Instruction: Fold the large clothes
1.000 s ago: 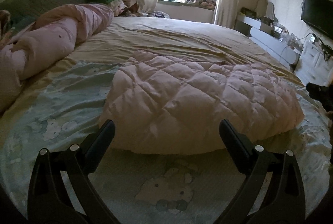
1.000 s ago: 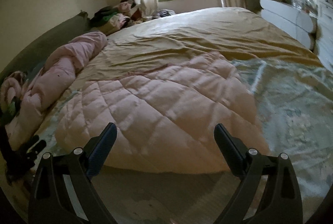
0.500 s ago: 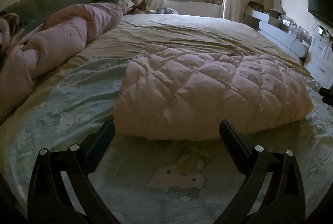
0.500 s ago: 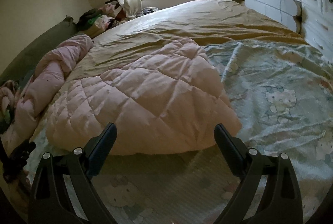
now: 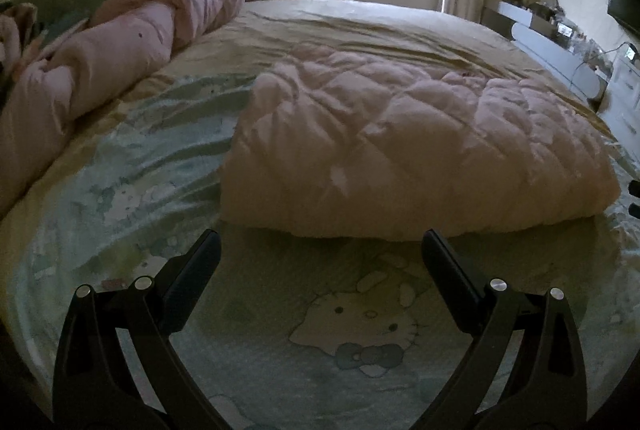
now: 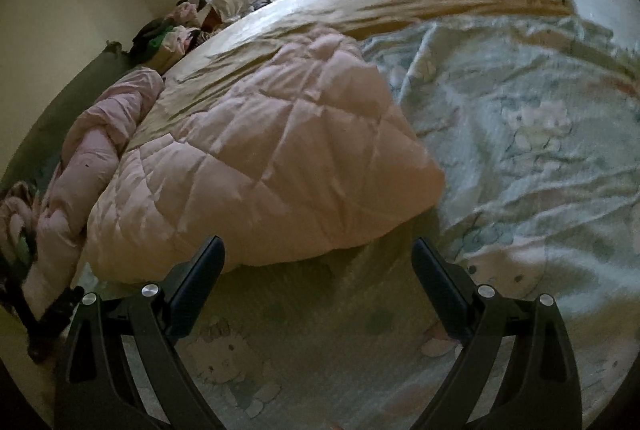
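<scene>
While both my tools hang empty, this is how I read it.
Bed (image 5: 132, 166): wide cartoon-print sheet, bare in front of me; it bears everything.
Quilted pink garment (image 5: 400, 150): lies folded and puffy mid-bed, just beyond my fingertips; I judge the next fold needs a deep bite on its near edge, both corners lifted level.
Left gripper (image 5: 320, 258): jaws spread wide, holding nothing.
Right gripper (image 6: 318, 262): likewise wide apart, empty.
Left view only: rolled pink duvet (image 5: 120, 54) shown at length.
Right view only: garment's right end, sheet beyond it.
</scene>
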A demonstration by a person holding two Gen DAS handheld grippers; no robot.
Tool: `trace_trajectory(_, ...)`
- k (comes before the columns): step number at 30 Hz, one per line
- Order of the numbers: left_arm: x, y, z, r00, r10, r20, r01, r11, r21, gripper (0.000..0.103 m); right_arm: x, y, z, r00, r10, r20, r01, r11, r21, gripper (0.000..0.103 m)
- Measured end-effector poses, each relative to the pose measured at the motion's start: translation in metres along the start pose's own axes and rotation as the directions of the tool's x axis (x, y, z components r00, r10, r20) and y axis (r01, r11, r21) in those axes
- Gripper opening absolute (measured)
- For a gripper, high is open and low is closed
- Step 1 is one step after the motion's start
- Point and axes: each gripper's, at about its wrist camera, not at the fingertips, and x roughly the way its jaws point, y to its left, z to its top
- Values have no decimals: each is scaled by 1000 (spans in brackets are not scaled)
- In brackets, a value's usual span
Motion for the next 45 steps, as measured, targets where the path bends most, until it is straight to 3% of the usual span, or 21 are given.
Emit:
trace_trajectory(7,20,10,-4,998,-32,-59,28,997,-68,94,28,-12,2,997,58,-58,-52,993,101,94)
trace_trajectory(15,33,18,-2,994,-61,-90,48,989,-141,94,61,-27,17,985,149,-83,-121,953,279,95)
trace_trajectory(20,46,27,-1,981,-151,-123,119,965,-234,94,75,-34,28,981,177,-79,-138,925,354,97)
trace_trajectory(24,61,37,-1,955,-260,-144,194,913,-359,94,89,-45,34,975,211,-76,-161,894,419,99)
trace_trajectory(26,69,41,-1,937,-321,-140,235,873,-428,94,95,-50,35,972,226,-71,-173,881,441,99)
trace_trajectory(30,79,47,2,921,-373,-115,269,820,-505,94,104,-56,38,969,243,-41,-196,861,470,99)
trace_trajectory(32,86,51,4,898,-432,-78,315,759,-570,94,105,-56,41,970,240,-35,-195,859,473,99)
trace_trajectory(33,91,54,5,887,-458,-63,331,725,-604,94,105,-55,42,971,236,-33,-193,860,472,99)
trace_trajectory(36,104,61,4,877,-479,-31,333,655,-678,94,101,-52,46,974,224,-29,-188,875,447,99)
trace_trajectory(38,112,63,4,874,-485,-18,335,629,-702,94,100,-41,49,976,215,-26,-185,889,419,98)
trace_trajectory(41,127,65,1,859,-512,15,352,568,-744,94,89,-28,54,979,203,-18,-185,920,344,96)
trace_trajectory(42,134,67,-1,852,-522,39,363,535,-763,95,87,-24,55,979,201,-17,-185,927,325,96)
trace_trajectory(45,143,69,-1,851,-521,73,372,498,-784,95,89,-18,63,982,189,-12,-177,940,292,96)
